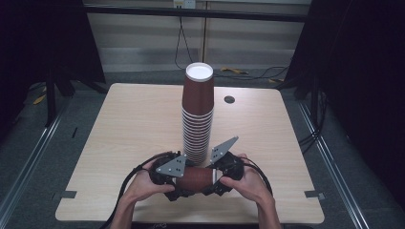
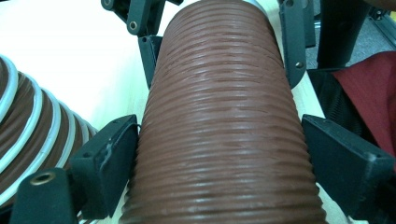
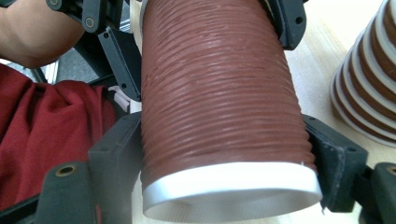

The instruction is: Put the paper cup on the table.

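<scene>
**Brown ribbed cup held at both ends**

Brown paper cup lies on its side, just above the near edge of the wooden table, gripped from both ends. The left gripper has its pads pressed on the ribbed wall near the cup's base; the right gripper clamps the wall close to the white rim (the open mouth faces its camera). A tall stack of cups stands upside down just behind them.
</scene>
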`<move>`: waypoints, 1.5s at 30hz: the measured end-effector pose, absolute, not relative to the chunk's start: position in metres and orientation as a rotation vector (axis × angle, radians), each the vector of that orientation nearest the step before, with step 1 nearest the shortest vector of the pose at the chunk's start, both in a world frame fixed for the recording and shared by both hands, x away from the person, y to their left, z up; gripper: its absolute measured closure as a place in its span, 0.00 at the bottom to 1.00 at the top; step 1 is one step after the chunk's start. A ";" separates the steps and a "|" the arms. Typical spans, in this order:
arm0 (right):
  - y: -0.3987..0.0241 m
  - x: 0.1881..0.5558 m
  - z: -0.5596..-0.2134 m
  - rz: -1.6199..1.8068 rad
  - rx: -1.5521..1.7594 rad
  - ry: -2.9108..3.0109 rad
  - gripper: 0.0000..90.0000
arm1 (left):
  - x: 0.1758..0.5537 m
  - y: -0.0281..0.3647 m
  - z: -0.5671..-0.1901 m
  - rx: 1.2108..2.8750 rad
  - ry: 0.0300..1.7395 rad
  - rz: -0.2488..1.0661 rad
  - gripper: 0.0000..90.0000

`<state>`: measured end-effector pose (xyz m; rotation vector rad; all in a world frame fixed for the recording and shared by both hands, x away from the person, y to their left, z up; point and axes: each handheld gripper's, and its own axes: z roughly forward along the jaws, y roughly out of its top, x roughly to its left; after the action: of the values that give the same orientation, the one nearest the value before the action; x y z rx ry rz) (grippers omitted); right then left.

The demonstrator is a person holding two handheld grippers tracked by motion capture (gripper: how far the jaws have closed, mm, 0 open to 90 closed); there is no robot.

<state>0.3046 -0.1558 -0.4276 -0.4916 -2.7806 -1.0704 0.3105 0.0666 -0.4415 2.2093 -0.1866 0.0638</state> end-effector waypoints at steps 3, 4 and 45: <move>-0.157 0.305 -0.428 -1.076 -0.499 -2.773 0.24 | 0.311 0.067 -0.440 2.187 -0.186 0.064 0.15; -0.157 0.305 -0.429 -1.075 -0.501 -2.773 0.24 | 0.311 0.068 -0.439 2.173 -0.177 0.071 0.16; -0.197 0.289 -0.449 -1.475 -0.620 -2.637 0.24 | 0.302 0.120 -0.449 1.833 0.135 0.125 0.17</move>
<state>0.2890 -0.1972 -0.4487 -0.6199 -2.6372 -1.4749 0.3015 0.1199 -0.4488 1.8327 0.1348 0.1252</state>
